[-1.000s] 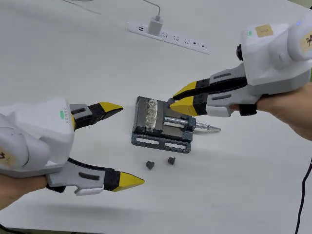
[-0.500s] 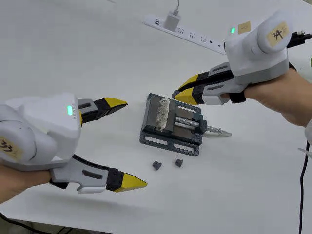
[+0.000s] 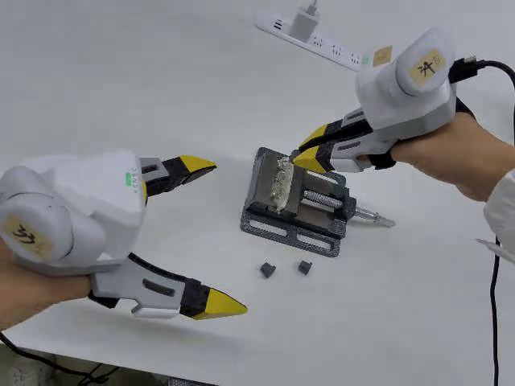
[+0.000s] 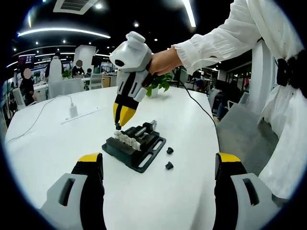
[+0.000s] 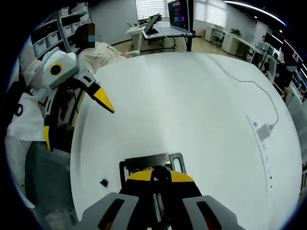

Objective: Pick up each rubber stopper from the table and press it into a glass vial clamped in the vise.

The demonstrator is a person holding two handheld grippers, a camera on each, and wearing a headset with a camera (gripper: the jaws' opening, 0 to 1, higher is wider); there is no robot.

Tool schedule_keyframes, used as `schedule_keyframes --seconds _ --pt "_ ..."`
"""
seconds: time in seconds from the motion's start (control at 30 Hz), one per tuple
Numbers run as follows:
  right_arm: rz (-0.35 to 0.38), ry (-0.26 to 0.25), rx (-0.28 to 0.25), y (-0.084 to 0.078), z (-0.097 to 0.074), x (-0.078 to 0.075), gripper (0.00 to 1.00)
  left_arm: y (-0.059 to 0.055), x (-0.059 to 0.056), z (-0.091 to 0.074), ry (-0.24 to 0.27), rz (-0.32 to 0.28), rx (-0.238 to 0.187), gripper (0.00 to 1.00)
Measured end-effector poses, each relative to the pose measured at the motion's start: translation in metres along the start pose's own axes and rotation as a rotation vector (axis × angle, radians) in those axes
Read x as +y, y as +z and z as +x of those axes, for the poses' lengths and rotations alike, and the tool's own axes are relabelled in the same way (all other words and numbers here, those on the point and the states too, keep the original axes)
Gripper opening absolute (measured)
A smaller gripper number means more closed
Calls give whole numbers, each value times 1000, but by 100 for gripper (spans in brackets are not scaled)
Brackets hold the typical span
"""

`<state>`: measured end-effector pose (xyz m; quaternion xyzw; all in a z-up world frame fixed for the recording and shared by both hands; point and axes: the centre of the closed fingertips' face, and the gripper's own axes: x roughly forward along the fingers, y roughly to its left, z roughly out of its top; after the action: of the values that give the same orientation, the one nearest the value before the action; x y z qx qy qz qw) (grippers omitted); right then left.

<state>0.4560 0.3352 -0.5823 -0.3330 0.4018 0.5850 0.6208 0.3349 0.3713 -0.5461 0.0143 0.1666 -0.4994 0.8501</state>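
1. While the left claw (image 3: pixel 226 235) stays wide, the right claw (image 3: pixel 299 154) is pinched shut by the vials (image 3: pixel 282 177).
2. On the worktop (image 3: pixel 121 80), the vise (image 3: pixel 290 229) lies with its screw (image 3: pixel 318 199) pointing right.
3. Two stoppers (image 3: pixel 268 270) lie unmoved beside it.

**Q:** What do the tips of the right gripper (image 3: pixel 309 149) conceal in the head view?
**A:** The near end of the vial row (image 3: pixel 282 178) in the vise (image 3: pixel 294 213). The vials blur into one pale mass, so their number is unreadable. Whether anything sits between the jaws cannot be told.
**Q:** And in the right gripper view?
**A:** The gripper's own jaws cover the vise's middle and the vials. In the head view, the charger (image 3: pixel 305 16) is cut by the top edge.
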Motion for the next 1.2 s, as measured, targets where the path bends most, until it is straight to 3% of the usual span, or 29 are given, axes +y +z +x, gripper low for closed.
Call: schedule_keyframes --seconds 0.67,0.93,1.2 --pt "-45 -5 41 -5 8 -5 6 -1 2 0 6 -15 -6 94" --pt "-140 -40 87 -5 10 -5 5 -2 2 -1 7 -20 -8 93" --pt "-170 -69 115 -3 11 -2 5 -1 1 2 3 -22 -14 93"
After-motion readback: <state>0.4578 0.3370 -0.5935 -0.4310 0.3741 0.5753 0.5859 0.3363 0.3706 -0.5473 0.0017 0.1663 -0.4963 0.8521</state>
